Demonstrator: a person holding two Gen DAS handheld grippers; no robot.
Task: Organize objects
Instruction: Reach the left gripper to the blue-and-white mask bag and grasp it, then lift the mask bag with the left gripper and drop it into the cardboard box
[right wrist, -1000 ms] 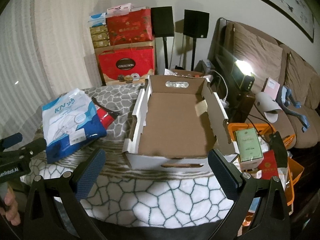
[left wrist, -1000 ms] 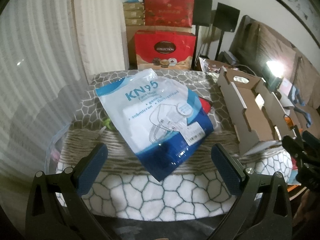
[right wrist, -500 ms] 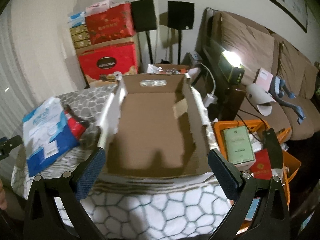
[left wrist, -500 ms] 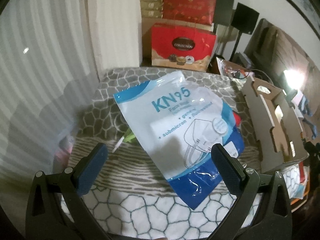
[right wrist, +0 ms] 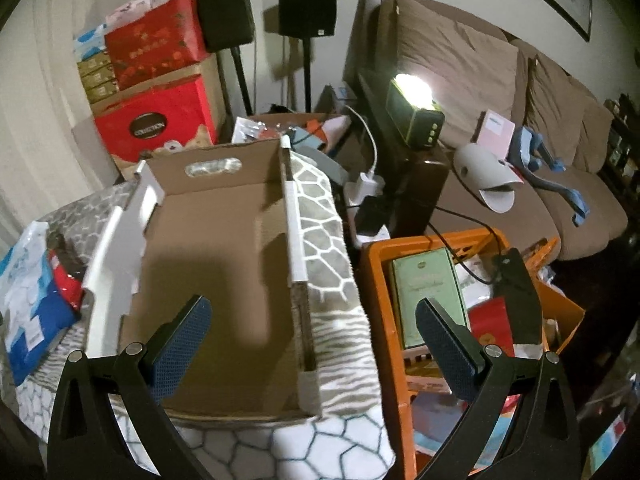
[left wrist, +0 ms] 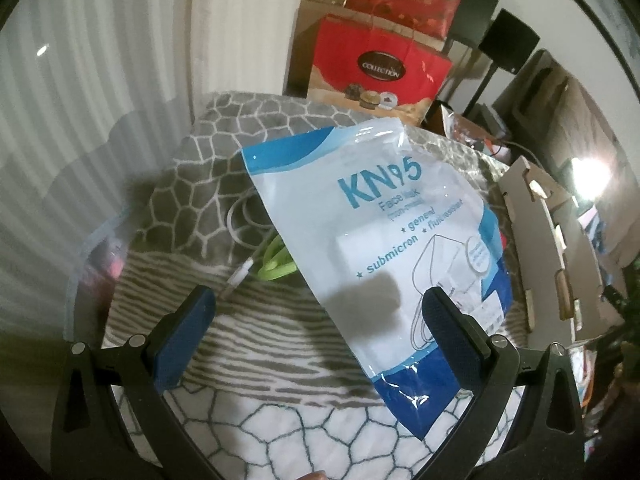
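Observation:
A blue and white KN95 mask pack [left wrist: 400,236] lies on the patterned blanket [left wrist: 256,344], over a green item [left wrist: 276,264] and a white cable [left wrist: 240,216]. My left gripper [left wrist: 320,336] is open just above the pack's near left edge. An empty cardboard tray [right wrist: 216,280] sits on the blanket to the right of the pack [right wrist: 28,312]. My right gripper [right wrist: 312,344] is open and empty over the tray's right wall. An orange crate [right wrist: 376,280] to the right holds a green box [right wrist: 428,292] and red packets.
A red packet [right wrist: 66,284] lies between the pack and the tray. Stacked red gift boxes [right wrist: 156,120] and two black speakers [right wrist: 306,8] stand behind. A brown sofa [right wrist: 520,128] and a lit lamp [right wrist: 416,112] are at the right.
My left gripper has moved left and closer to the mask pack. My right gripper has moved right, from facing the tray to over its right wall and the orange crate.

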